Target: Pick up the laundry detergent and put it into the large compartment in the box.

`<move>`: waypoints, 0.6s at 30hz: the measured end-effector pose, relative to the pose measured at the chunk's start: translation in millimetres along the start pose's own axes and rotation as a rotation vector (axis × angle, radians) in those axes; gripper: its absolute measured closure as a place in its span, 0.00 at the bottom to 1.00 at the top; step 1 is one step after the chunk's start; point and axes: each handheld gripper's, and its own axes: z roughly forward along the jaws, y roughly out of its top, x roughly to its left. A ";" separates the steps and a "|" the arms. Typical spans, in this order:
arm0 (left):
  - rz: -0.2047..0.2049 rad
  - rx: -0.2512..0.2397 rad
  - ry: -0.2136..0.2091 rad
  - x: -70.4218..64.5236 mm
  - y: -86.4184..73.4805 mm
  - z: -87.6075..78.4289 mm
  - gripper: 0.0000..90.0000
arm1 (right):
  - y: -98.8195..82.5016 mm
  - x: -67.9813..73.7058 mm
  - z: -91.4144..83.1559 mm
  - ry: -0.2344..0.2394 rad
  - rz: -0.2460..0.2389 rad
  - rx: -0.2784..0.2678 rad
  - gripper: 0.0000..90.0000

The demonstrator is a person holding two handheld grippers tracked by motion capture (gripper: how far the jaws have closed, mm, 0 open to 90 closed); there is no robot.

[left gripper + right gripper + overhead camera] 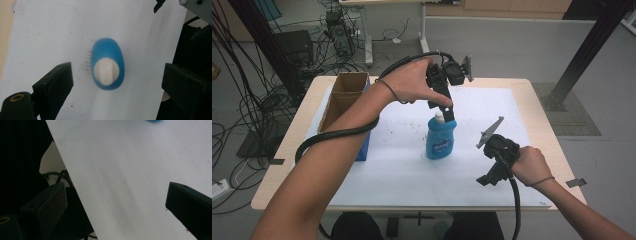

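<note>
A person works at a wooden table (282, 150) covered w/ a white sheet (492, 105), seen from above, forearms entering from the bottom edge.

Near the sheet's center stands a blue bottle (441, 139), upright, w/ a white cap (440, 117) and a label on its front. The left gripper (447, 111) hangs directly over it, pointing down, held from the side by the left hand (409, 80); its tips are at cap level in the high view. A black cable (337, 132) trails from this gripper along the left forearm.

In the left gripper view, looking straight down, the bottle (108, 63) appears as a blue oval w/ the white cap (106, 70) at its lower middle. The two black jaws stand wide apart, one on either side, w/ clear gaps of white sheet between each jaw and the bottle. Nothing is gripped.

The right gripper (486, 179) is held by the right hand (529, 165) near the sheet's front right, well apart from the bottle, low over the surface. In the right gripper view its jaws are spread wide w/ bare white sheet (130, 175) between them; a sliver of blue shows at the top edge.

At the table's left side sits an open cardboard box (343, 100), w/ a blue side facing the sheet. The floor (522, 45) beyond is grey, w/ tangled cables at far left.
</note>
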 end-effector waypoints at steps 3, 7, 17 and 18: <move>0.003 0.003 -0.005 -0.1 0.0 4.8 0.12 | -0.8 0.0 0.8 0.004 0.005 -0.002 0.04; 0.008 0.012 -0.009 0.6 0.0 11.0 0.12 | -0.7 0.4 1.8 0.007 0.005 0.000 0.04; -0.009 0.004 -0.025 3.9 -0.2 22.9 0.12 | 0.4 -0.3 4.2 0.013 -0.002 -0.002 0.04; -0.003 0.012 -0.024 4.3 0.1 23.9 0.12 | 0.6 -0.2 4.4 0.014 -0.002 -0.003 0.04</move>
